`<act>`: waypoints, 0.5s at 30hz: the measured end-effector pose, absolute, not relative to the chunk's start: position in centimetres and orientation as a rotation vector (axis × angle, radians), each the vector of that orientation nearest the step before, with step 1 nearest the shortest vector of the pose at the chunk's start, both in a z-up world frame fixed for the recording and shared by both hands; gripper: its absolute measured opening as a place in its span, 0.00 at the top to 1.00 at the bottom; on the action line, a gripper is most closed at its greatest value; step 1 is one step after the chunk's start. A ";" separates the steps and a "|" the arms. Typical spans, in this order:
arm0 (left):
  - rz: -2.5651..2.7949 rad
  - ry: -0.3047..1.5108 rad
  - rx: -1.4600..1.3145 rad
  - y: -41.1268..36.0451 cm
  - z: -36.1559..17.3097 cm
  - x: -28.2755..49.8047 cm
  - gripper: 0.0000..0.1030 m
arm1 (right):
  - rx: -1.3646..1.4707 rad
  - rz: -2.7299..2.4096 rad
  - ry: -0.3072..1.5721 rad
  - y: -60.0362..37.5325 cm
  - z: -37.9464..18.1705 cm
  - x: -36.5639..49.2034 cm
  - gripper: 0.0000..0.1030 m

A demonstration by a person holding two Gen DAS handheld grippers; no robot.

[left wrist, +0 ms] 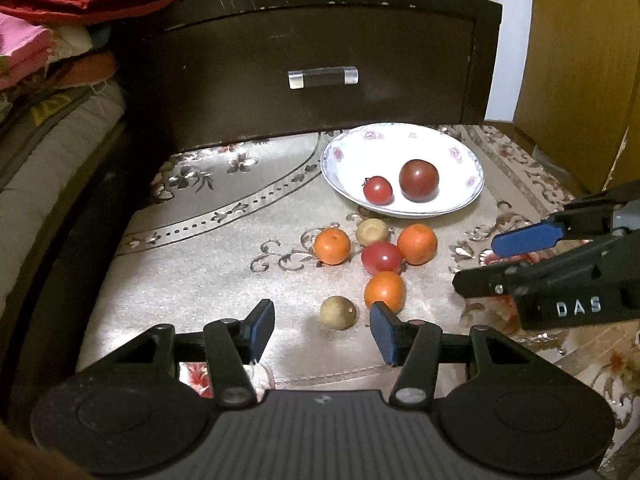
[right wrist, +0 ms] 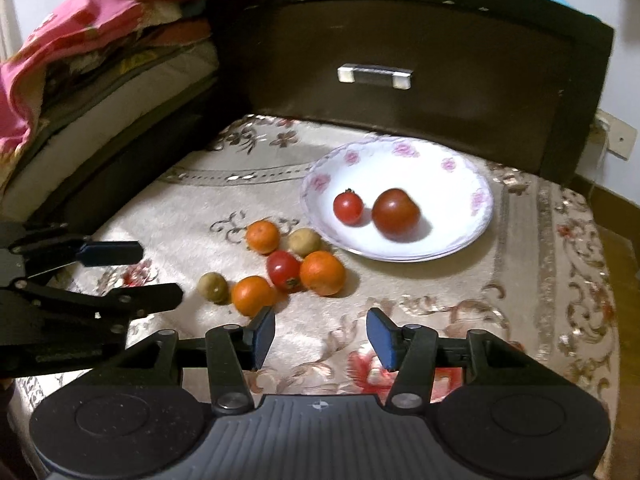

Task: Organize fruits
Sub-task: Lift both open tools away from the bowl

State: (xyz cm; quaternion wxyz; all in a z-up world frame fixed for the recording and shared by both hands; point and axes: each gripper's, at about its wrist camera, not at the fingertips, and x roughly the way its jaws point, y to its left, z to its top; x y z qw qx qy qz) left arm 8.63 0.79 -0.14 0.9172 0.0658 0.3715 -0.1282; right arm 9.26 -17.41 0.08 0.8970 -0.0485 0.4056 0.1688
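Note:
A white flowered bowl holds a small red tomato and a larger dark tomato. In front of it on the cloth lie three oranges, a red tomato and two brownish round fruits. My left gripper is open, and the nearer brown fruit lies just ahead between its fingertips, untouched. To the right of the pile my right gripper is open over bare cloth, with the nearest orange beside its left finger.
The fruit lies on a beige floral cloth. A dark wooden drawer front with a clear handle stands close behind the bowl. Folded blankets are stacked at the left, and a yellow cabinet stands at the right.

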 end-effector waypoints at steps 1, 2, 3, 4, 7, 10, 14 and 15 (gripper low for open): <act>-0.265 0.767 0.138 0.8 -0.3 8.8 0.44 | -0.102 0.362 0.841 -17.2 -0.1 9.3 0.53; -0.266 0.771 0.142 0.8 -0.4 8.9 0.44 | -0.104 0.373 0.843 -17.1 -0.2 9.3 0.53; -0.267 0.774 0.147 0.8 -0.6 8.9 0.44 | -0.106 0.383 0.847 -16.9 -0.4 9.4 0.53; -0.269 0.777 0.153 0.8 -0.7 8.9 0.44 | -0.107 0.392 0.852 -16.7 -0.6 9.5 0.53; -0.278 0.786 0.171 0.7 -1.1 8.9 0.44 | -0.113 0.411 0.866 -16.2 -1.1 9.8 0.53; -0.289 0.799 0.185 0.5 -1.4 9.0 0.44 | -0.109 0.424 0.871 -15.8 -1.4 10.1 0.53; -0.301 0.803 0.192 0.3 -1.5 8.9 0.44 | -0.091 0.442 0.870 -15.2 -1.4 10.6 0.53; -0.304 0.803 0.196 0.3 -1.4 8.8 0.44 | -0.090 0.448 0.867 -15.0 -1.4 10.7 0.52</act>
